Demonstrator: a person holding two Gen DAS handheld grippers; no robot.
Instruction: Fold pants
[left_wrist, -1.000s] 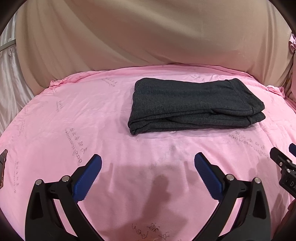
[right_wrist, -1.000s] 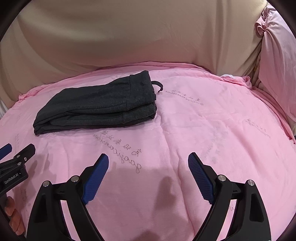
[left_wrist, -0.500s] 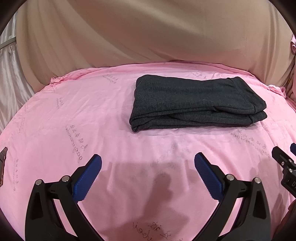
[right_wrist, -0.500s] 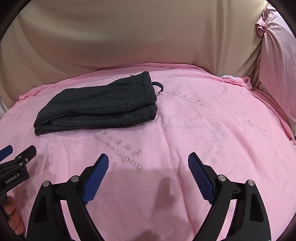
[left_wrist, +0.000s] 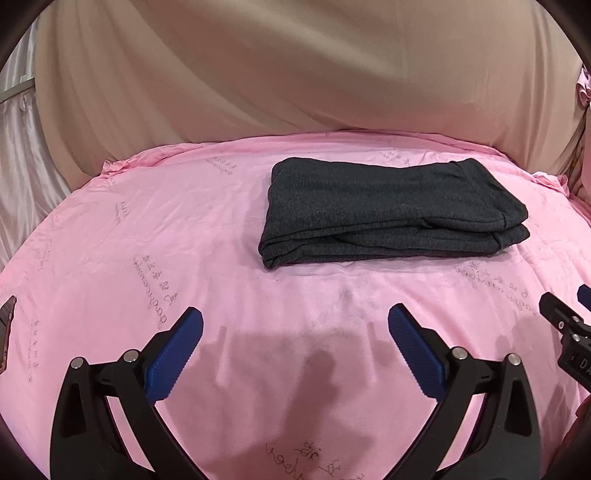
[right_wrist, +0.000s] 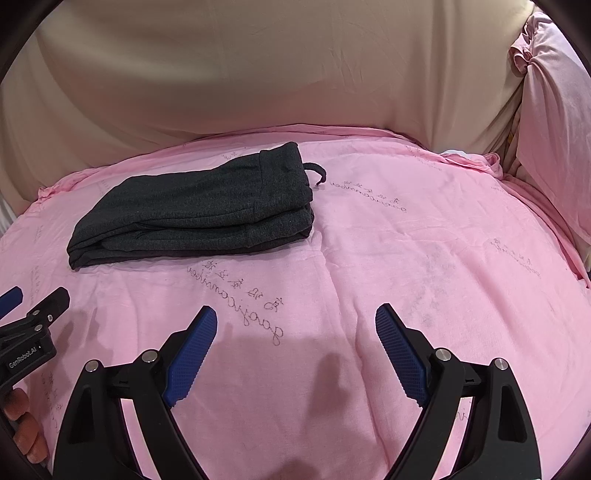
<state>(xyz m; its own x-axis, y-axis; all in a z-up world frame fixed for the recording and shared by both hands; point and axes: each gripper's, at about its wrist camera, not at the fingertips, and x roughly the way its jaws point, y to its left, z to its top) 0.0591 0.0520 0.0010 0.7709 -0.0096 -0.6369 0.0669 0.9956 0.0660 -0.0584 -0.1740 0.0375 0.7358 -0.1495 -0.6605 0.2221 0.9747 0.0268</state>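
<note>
The dark grey sweatpants lie folded into a compact, layered rectangle on the pink bedsheet, toward the bed's far edge and roughly midway along it, below the beige draped cloth. The waistband end with its drawstring loop faces the bed's right side; the rounded fold faces left.

Both tongs hang over the near part of the bed, well apart from the pants. The left tongs are spread wide with nothing between the blue pads; the right tongs are likewise wide apart and empty.

The fabric looks like soft, thickish knit: light, limp, not slippery, and likely to sag and unfold if lifted by a single layer. Judging by the neat stack, the folding looks finished or nearly so. Any further hold would best pinch through all layers at the two near corners, one with each tongs, so the stack keeps together.
</note>
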